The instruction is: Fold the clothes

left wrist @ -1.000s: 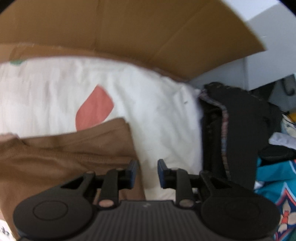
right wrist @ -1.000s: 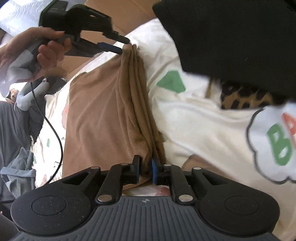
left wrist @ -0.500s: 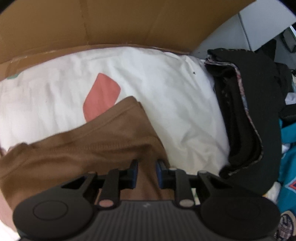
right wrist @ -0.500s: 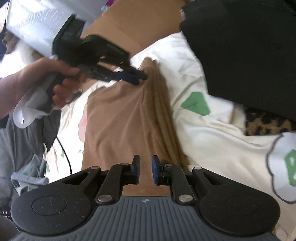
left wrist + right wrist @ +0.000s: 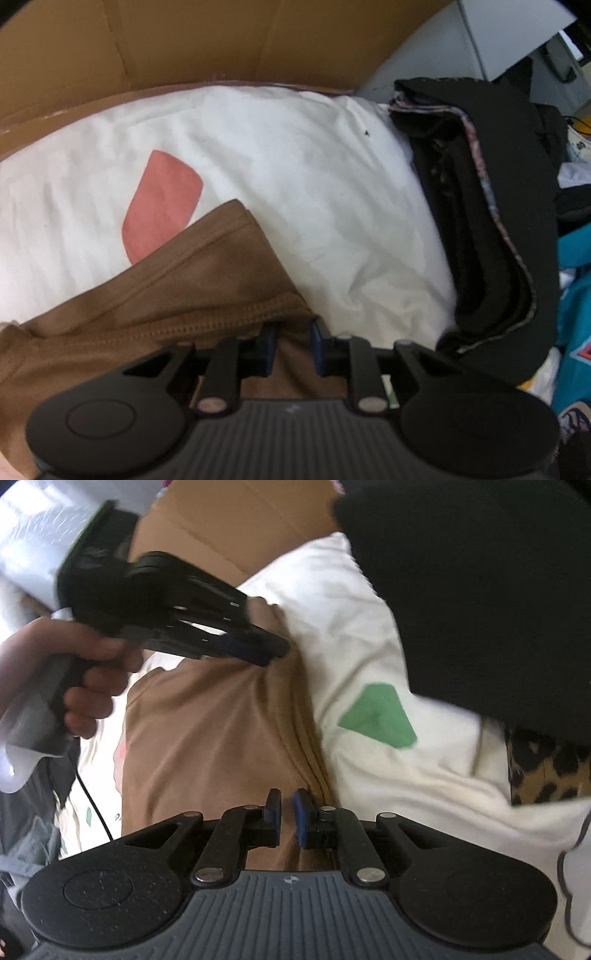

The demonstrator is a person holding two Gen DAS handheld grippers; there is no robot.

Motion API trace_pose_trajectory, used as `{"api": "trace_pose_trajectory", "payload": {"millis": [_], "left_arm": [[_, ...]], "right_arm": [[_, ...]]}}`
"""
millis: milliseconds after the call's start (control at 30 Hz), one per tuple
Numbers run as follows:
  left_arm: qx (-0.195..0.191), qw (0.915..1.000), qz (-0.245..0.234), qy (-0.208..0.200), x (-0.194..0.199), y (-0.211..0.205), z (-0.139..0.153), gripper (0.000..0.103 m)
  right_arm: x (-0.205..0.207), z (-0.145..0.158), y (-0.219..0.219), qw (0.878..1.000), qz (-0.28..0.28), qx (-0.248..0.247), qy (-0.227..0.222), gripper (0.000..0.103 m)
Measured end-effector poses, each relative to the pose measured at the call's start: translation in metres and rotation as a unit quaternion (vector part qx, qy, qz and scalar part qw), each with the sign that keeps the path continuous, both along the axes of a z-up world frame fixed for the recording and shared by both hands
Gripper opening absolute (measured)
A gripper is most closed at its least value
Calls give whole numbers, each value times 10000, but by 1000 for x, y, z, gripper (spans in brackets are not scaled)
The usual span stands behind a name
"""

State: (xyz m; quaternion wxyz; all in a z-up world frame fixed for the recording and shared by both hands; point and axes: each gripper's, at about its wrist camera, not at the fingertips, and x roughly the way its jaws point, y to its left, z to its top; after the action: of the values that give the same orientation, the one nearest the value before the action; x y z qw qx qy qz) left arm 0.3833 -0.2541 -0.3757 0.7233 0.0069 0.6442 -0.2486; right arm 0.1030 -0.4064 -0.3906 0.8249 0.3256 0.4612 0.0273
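A brown garment (image 5: 207, 746) lies folded into a long strip on a white printed sheet (image 5: 332, 620); its stitched hem shows in the left wrist view (image 5: 177, 295). My left gripper (image 5: 293, 343) sits on the strip's far corner, jaws drawn in with brown cloth bunched between them. From the right wrist view it (image 5: 275, 651) is pinching that raised corner, held by a hand (image 5: 85, 672). My right gripper (image 5: 287, 814) is at the near end of the strip. Only a narrow slit is left between its blue pads, and brown cloth fills it.
A folded black garment (image 5: 491, 229) with a patterned lining lies to the right of the brown one, and fills the upper right (image 5: 480, 583). Leopard-print cloth (image 5: 546, 768) lies under it. A cardboard wall (image 5: 221, 40) stands behind the sheet. Teal clothing (image 5: 576, 280) lies far right.
My left gripper moved from beside the brown corner onto it and narrowed around the cloth. My right gripper loosened briefly, then narrowed again on the near end. The far corner has lifted slightly.
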Motion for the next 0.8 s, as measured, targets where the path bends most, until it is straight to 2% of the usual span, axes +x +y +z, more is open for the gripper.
{"api": "trace_pose_trajectory", "payload": {"millis": [233,467,633,700,800], "left_arm": [[-63,9996,-142,-224,-1,34,39,24],[100,9990,-108,-420,-3,92,63,24],[7,9985,280,-477,-4,136,65,24],[-209,9967,521,-593,-8,157,68,24],[-527,9921,992,-558,-18,188,63,24]], "right_arm": [[-2,4,2,10000,-49,-22,43,13],[16,22,9,9993,197,-35,-322,12],[37,26,15,9984,321,-127,-438,12],[43,26,18,9981,388,-208,-437,12],[47,21,18,9979,418,-354,-353,12]]}}
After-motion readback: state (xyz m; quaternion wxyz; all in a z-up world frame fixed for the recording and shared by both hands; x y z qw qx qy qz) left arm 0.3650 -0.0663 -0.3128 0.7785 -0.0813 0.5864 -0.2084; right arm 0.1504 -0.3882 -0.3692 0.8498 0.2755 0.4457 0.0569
